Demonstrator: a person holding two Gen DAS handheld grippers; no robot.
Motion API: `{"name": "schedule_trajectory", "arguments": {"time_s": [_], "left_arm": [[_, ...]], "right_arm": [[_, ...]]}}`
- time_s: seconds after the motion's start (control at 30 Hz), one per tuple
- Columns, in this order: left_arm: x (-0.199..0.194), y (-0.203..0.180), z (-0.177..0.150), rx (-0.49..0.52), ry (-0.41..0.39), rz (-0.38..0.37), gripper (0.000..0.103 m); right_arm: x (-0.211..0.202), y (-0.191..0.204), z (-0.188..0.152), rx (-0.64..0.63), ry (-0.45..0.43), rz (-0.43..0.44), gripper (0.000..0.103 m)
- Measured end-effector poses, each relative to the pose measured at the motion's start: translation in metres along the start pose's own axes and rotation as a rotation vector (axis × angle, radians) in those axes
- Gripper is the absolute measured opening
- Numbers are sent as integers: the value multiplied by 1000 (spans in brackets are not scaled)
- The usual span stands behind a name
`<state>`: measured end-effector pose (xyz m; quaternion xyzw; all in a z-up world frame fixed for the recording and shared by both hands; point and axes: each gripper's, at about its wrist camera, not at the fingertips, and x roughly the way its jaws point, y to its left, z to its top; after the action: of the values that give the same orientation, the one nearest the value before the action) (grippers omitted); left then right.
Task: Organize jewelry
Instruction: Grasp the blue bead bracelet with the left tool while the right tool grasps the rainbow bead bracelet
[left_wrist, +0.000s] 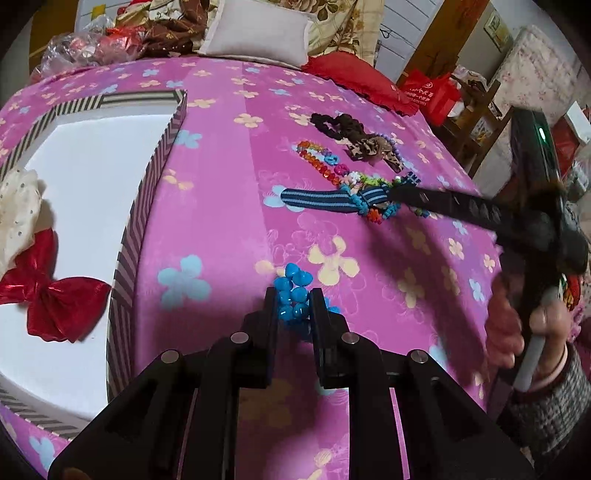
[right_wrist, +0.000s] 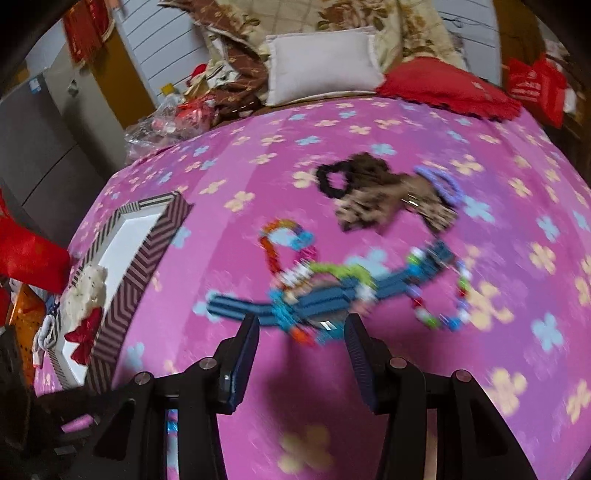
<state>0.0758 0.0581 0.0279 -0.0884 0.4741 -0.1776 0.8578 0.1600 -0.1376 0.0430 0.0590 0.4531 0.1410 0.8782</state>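
My left gripper (left_wrist: 292, 299) clamps a blue heart-bead bracelet (left_wrist: 293, 291); my right gripper (right_wrist: 301, 328) hovers spread wide above a striped blue hairband (right_wrist: 295, 304).

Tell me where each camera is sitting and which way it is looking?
Left wrist: rides on the left gripper, looking forward over the pink bedspread; its fingers pinch the blue heart beads; the person's right hand shows at the right.
Right wrist: rides on the right gripper, facing the pillows; its open fingers reach toward the striped blue band.
Both views share the striped box with its red bow, and the jewelry pile.
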Motion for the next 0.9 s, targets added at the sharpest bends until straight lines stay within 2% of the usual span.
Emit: {"name": "schedule_trajectory", "arguments": {"time_s": [0.07, 0.2, 0.4, 0.47, 0.5, 0.53, 0.57, 0.63, 0.77, 0.9], "left_arm": [[3, 5, 0, -12, 12, -16, 15], [9, 7, -2, -12, 30, -33, 15], [14, 6, -3, -4, 43, -56, 15], [14, 7, -3, -6, 44, -64, 15], [14, 7, -4, -7, 45, -66, 15], [13, 6, -4, -7, 46, -68, 15], [11, 6, -4, -6, 45, -73, 15], [5, 4, -3, -3, 31, -83, 15], [-17, 1, 5, 0, -25, -98, 15], [-48, 8, 15, -29, -91, -122, 15]], "right_arm": [[12, 11, 14, -32, 5, -7, 46], [52, 22, 38, -59, 75, -22, 47], [90, 42, 53, -163, 94, -112, 47], [95, 47, 54, -197, 94, -163, 41], [95, 48, 54, -203, 93, -175, 24], [94, 47, 56, -201, 97, -168, 11], [94, 45, 57, -190, 104, -153, 7], [89, 39, 60, -144, 111, -118, 7], [59, 33, 64, -79, 71, -80, 7], [27, 42, 67, -70, 37, -54, 7]]}}
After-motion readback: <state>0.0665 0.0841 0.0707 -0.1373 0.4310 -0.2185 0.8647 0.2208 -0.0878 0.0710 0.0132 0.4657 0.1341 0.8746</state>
